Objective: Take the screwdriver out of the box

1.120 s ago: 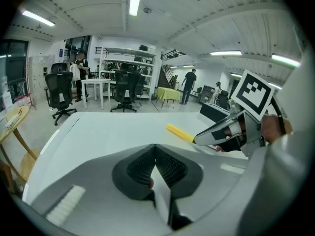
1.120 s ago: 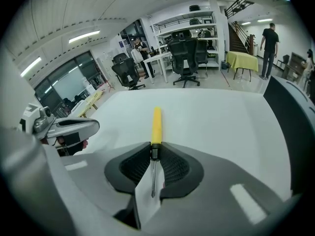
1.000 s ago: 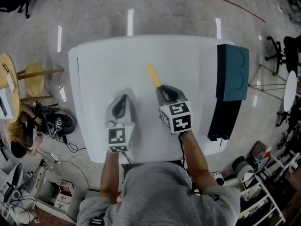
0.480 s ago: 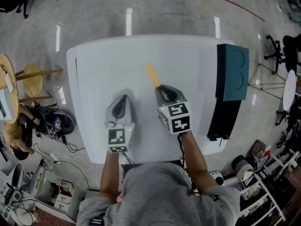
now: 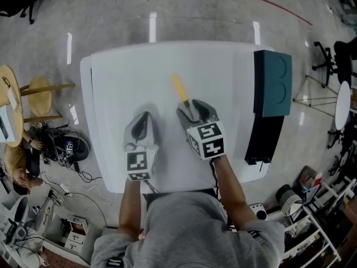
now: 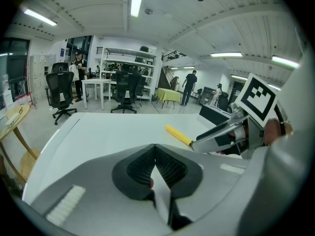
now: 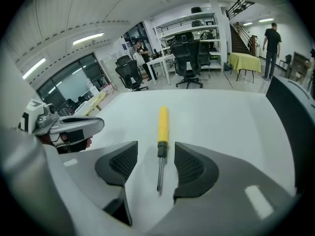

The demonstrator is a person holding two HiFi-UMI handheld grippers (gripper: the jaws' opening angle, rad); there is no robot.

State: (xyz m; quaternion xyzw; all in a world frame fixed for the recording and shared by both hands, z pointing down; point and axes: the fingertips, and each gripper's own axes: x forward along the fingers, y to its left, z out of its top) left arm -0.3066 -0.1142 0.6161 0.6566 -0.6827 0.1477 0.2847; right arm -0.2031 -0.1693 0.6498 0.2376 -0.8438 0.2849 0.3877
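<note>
The right claw has just opened; the screwdriver lies free between its jaws on the counter, well left of the box. Removal looks finished. The left claw is clenched, empty.

No words, brands, numbers or signs legible in any view, square black-and-white code markers near 6 o'clock of the head view, patterns only, no characters
</note>
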